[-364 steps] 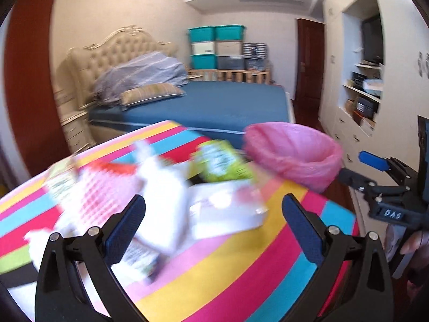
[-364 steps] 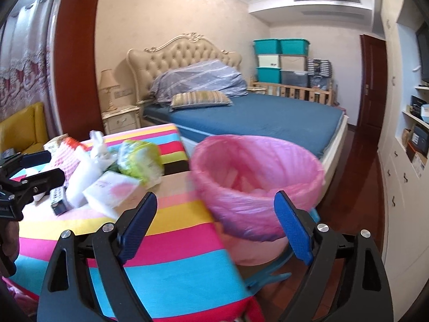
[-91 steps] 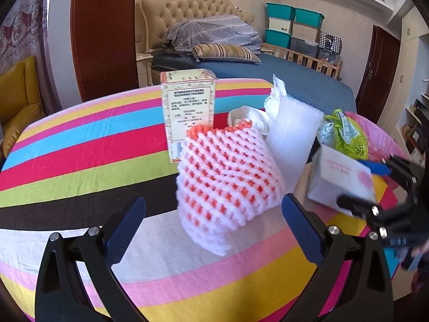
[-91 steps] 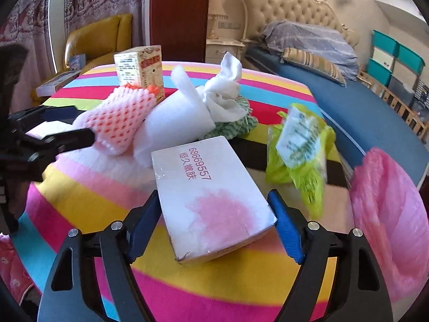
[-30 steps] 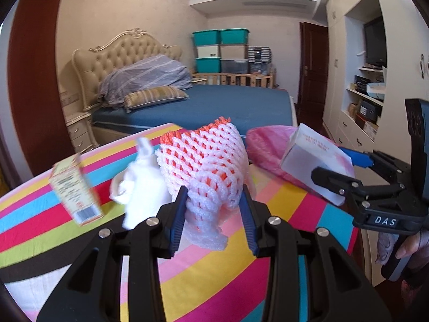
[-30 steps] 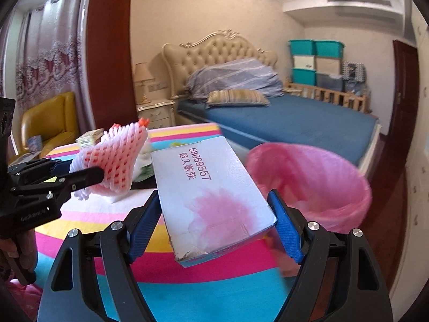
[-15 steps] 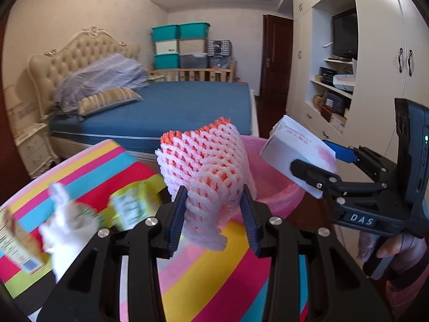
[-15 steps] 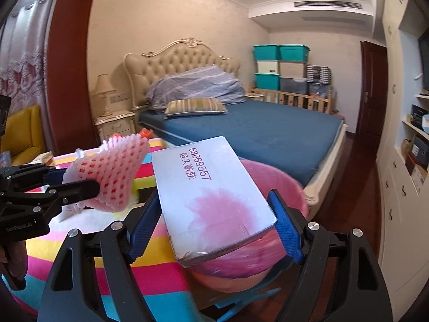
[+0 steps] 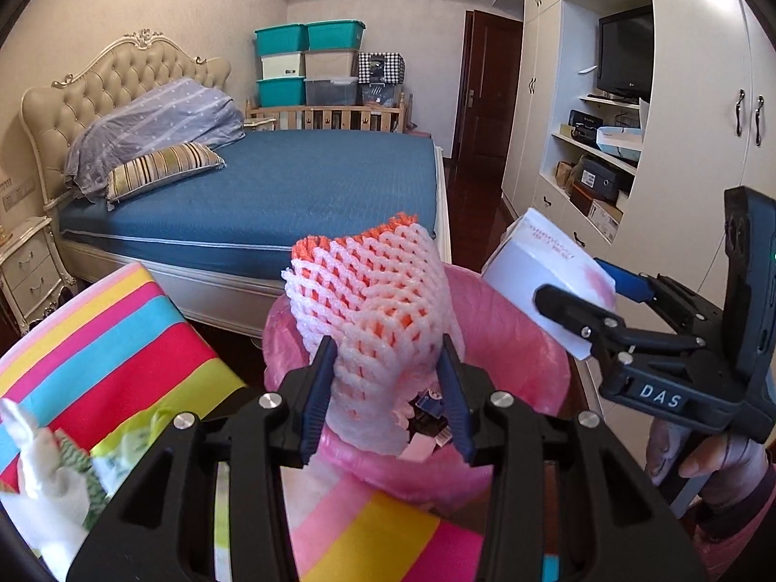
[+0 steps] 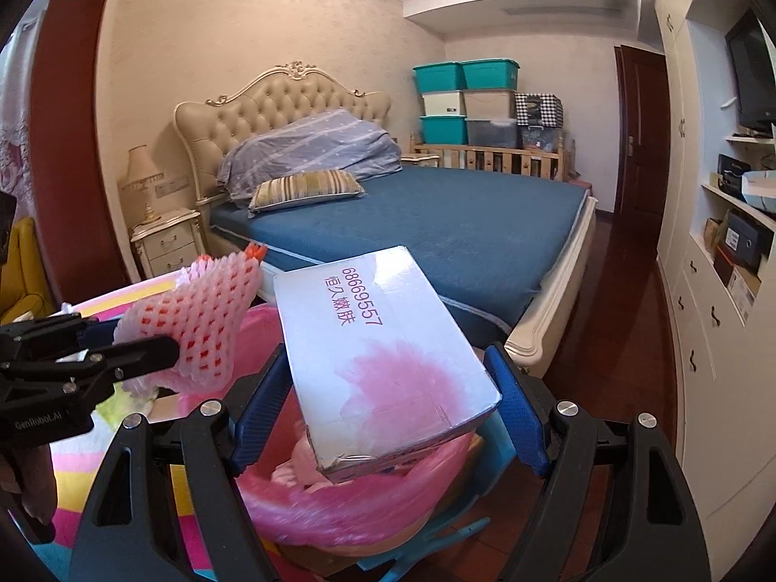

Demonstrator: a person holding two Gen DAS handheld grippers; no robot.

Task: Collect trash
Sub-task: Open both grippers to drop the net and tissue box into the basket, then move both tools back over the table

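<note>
Two items are in hand above the pink-lined bin (image 9: 514, 339). My left gripper (image 9: 385, 397) pinches the foam fruit net (image 9: 373, 300) at its base: light, soft, compressible. My right gripper (image 10: 388, 417) clamps the tissue box (image 10: 383, 339) across its sides: light, crushable cardboard.

The foam net (image 9: 373, 300) is white mesh with orange showing through and an orange rim. The box (image 10: 383, 344) is pale bluish white with a pink feathery blotch and purple-red print. The bin bag (image 9: 514, 339) is translucent pink. The surface (image 9: 111, 339) at lower left wears stripes of pink, yellow, turquoise, red and lime. Both tools are black; the left tool (image 9: 385, 388) and right tool (image 10: 388, 417) have blue pads. The bed (image 9: 300, 184) is deep blue, its pillow (image 9: 162, 167) striped tan and brown.
</note>
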